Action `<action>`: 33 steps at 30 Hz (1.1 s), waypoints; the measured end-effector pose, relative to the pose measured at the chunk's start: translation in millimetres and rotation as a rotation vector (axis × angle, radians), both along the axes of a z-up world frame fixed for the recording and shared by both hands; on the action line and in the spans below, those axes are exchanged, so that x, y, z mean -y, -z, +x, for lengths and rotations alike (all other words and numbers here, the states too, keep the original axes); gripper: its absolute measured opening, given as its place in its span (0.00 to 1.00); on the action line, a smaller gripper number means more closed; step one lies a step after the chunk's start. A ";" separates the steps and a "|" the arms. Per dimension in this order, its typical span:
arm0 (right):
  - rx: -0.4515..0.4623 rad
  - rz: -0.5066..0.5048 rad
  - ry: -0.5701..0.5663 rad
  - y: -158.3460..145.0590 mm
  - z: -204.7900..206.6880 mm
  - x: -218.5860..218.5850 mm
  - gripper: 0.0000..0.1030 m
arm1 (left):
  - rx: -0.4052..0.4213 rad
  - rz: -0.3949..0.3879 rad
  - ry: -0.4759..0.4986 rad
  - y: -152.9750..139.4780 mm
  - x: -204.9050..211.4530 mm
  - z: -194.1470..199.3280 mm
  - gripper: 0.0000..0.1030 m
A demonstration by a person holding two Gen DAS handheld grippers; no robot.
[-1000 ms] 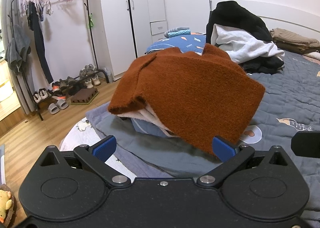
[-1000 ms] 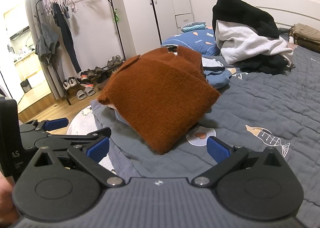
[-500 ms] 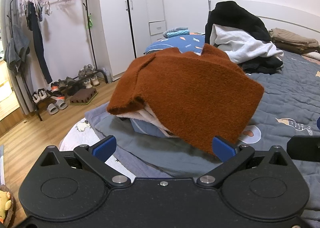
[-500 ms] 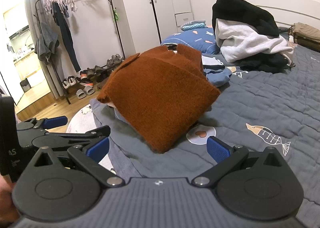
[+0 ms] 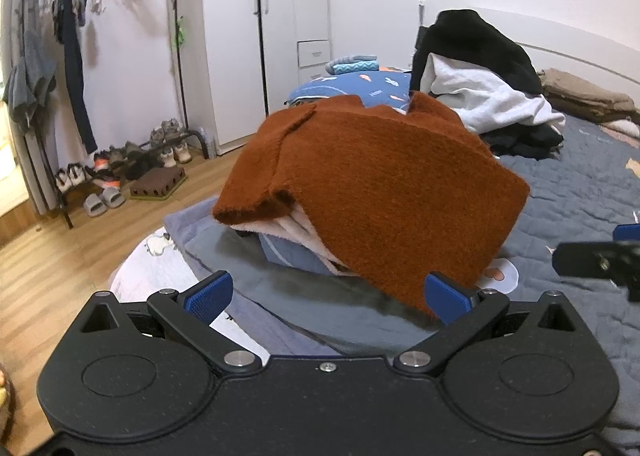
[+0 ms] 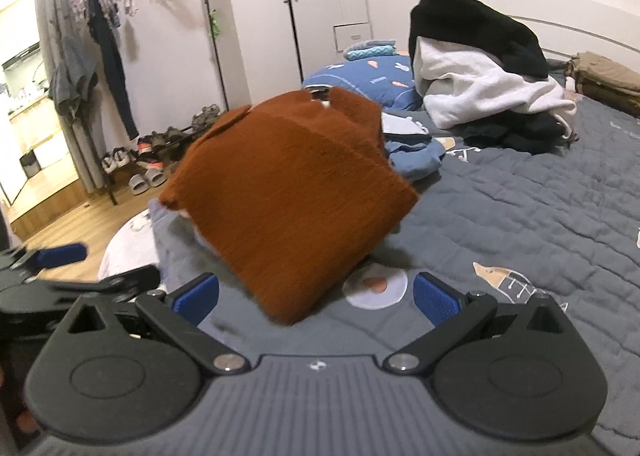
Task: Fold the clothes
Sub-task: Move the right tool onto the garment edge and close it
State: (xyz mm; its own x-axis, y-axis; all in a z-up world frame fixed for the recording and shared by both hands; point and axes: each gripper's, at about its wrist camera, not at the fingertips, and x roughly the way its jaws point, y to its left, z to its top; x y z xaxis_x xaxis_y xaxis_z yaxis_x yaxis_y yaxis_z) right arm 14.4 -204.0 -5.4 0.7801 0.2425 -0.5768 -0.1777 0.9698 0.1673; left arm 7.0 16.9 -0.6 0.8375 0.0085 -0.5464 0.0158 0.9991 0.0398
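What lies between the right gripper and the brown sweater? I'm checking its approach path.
Only bare grey quilt; the right wrist view shows right gripper open before brown sweater.

I see the rust-brown sweater [image 5: 384, 192] folded, topping a stack of folded clothes [image 5: 296, 244] at the bed's [image 5: 580, 184] corner.

Right tool [image 6: 316, 294] gapes empty; brown sweater [image 6: 296, 192] tops folded pile.

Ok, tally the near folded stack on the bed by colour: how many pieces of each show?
Brown sweater, on top: 1
White garment, beneath it: 1
Blue garment, at the bottom: 1
Total showing: 3
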 end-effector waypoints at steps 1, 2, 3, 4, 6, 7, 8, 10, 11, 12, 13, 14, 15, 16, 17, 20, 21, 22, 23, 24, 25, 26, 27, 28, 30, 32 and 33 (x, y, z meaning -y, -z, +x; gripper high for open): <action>-0.003 0.006 0.007 1.5 5.9 2.2 1.00 | -0.004 -0.006 -0.009 0.4 -1.7 1.3 1.00; -0.006 0.013 0.018 3.5 12.1 4.3 1.00 | -0.007 -0.007 -0.013 1.1 -3.0 2.6 1.00; -0.010 0.019 0.029 5.6 18.2 6.4 1.00 | -0.009 -0.011 -0.013 1.5 -4.3 3.7 1.00; -0.013 0.026 0.041 7.8 24.3 8.5 1.00 | -0.011 -0.022 -0.009 2.0 -5.7 4.5 1.00; -0.020 0.042 0.062 12.3 36.7 12.5 1.00 | -0.014 -0.041 -0.002 2.9 -8.4 5.8 1.00; -0.023 0.053 0.071 14.7 43.1 14.4 1.00 | -0.016 -0.048 0.000 3.5 -9.4 6.1 1.00; -0.027 0.064 0.081 17.2 49.6 16.3 1.00 | -0.015 -0.052 0.002 3.8 -9.9 6.1 1.00; -0.031 0.083 0.094 22.5 61.8 18.2 1.00 | -0.004 -0.049 0.007 3.9 -9.3 5.8 1.00; -0.033 0.091 0.100 25.1 67.8 19.0 1.00 | 0.004 -0.049 0.012 4.2 -8.5 5.5 1.00; -0.032 0.099 0.106 27.7 74.3 20.3 1.00 | 0.014 -0.045 0.017 4.5 -7.1 4.9 1.00; -0.036 0.104 0.112 30.1 80.1 21.0 1.00 | 0.022 -0.035 0.023 4.9 -5.2 4.4 1.00; -0.041 0.108 0.118 32.4 85.6 21.4 1.00 | 0.026 -0.023 0.030 5.2 -3.1 4.2 1.00; -0.046 0.114 0.127 34.9 91.4 22.1 1.00 | 0.030 -0.013 0.038 5.4 -1.1 4.2 1.00; -0.050 0.121 0.137 37.4 97.3 22.9 1.00 | 0.032 -0.012 0.046 5.4 0.4 4.5 1.00; -0.054 0.127 0.146 39.4 103.0 23.8 1.00 | 0.032 -0.016 0.055 5.5 1.0 4.6 1.00; -0.067 0.134 0.175 47.3 117.4 26.5 1.00 | 0.026 -0.032 0.064 5.7 1.5 5.9 1.00; -0.072 0.133 0.184 50.0 121.8 27.2 1.00 | 0.025 -0.039 0.064 5.6 0.8 6.6 1.00; -0.077 0.135 0.190 52.5 125.2 27.7 1.00 | 0.024 -0.048 0.064 5.6 -0.1 7.1 1.00; -0.082 0.139 0.195 54.8 128.1 28.1 1.00 | 0.023 -0.057 0.066 5.8 -0.9 7.4 1.00; -0.087 0.142 0.200 57.2 131.1 28.5 1.00 | 0.022 -0.064 0.068 5.9 -1.5 7.7 1.00; -0.090 0.154 0.201 59.9 133.4 28.9 0.99 | 0.020 -0.068 0.070 6.2 -1.6 8.2 1.00; -0.093 0.171 0.203 62.4 134.6 29.1 0.97 | 0.017 -0.069 0.071 6.4 -1.3 9.0 1.00; -0.088 0.186 0.215 63.8 133.9 29.1 0.95 | 0.015 -0.070 0.074 6.4 -0.9 9.7 1.00; -0.081 0.201 0.232 64.8 132.7 29.0 0.88 | 0.014 -0.070 0.077 6.2 -0.4 10.0 1.00; -0.060 0.221 0.238 64.0 128.7 27.8 0.70 | 0.018 -0.069 0.083 5.5 0.6 9.7 1.00; -0.045 0.229 0.245 61.2 124.6 27.0 0.43 | 0.019 -0.071 0.085 5.4 1.0 9.4 1.00; -0.038 0.231 0.249 59.7 122.5 26.6 0.38 | 0.019 -0.072 0.086 5.4 1.1 9.3 1.00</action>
